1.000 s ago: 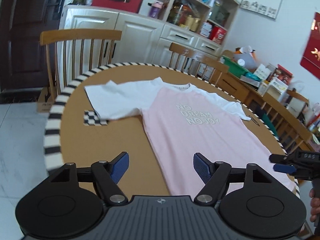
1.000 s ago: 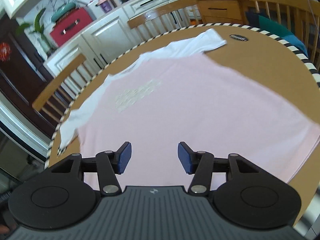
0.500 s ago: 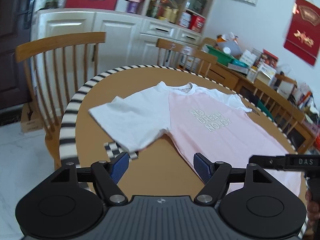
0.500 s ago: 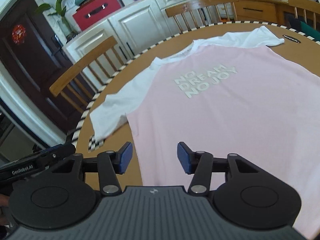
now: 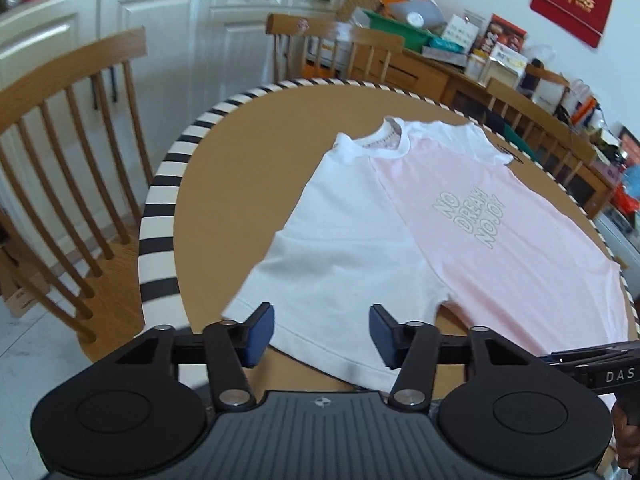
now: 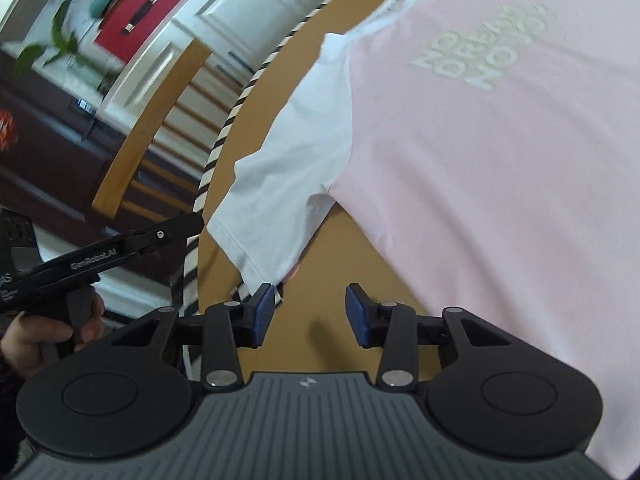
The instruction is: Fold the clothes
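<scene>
Left wrist view is showing my left gripper (image 5: 322,334) spread wide, its jaws straddling the white sleeve hem of the pink-and-white cotton T-shirt (image 5: 460,240) lying flat on the round brown striped-rim table (image 5: 240,184). My right gripper (image 6: 310,314) is hovering spread, gripping nothing, sleeve corner just ahead. No fold is showing; all folding is remaining.

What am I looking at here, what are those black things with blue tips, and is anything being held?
These are two hand-held grippers, each with a camera looking along its two blue-padded fingers. One picture is from the left gripper, the other from the right gripper. A pink T-shirt with white sleeves lies flat on a round brown table with a striped edge. Both grippers are open and hold nothing. The left one is over the near white sleeve; the right one is by that sleeve's corner.
</scene>
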A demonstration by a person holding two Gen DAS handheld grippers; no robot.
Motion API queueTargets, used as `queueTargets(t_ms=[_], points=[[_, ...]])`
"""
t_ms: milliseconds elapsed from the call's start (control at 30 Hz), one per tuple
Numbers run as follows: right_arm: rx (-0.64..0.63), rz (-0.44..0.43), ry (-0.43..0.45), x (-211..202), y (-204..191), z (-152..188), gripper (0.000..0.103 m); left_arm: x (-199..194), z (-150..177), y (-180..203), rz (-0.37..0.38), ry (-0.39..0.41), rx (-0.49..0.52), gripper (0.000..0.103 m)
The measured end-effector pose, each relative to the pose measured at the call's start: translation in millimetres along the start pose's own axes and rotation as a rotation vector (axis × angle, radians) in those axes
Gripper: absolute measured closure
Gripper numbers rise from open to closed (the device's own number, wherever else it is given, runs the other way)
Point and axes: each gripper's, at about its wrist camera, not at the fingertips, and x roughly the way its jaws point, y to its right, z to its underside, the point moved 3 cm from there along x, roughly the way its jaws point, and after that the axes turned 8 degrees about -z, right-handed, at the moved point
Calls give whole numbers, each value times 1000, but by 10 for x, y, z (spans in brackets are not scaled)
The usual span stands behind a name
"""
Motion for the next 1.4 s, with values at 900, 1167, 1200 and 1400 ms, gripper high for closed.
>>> queueTargets(t_ms=[900,1167,1200,1400], points=[[315,362,357,905,-752,423,96,680,-148,-511,468,-249,352,94],[265,387,381,767,-1006,366,97,543,-418,-639,556,-260,227,98],[247,388,392,713,-1063,330,97,489,-504,-625,573,-246,220,98],[204,352,530,218,-1126,-160,97,419,-1212,-171,656,-158,208,98]])
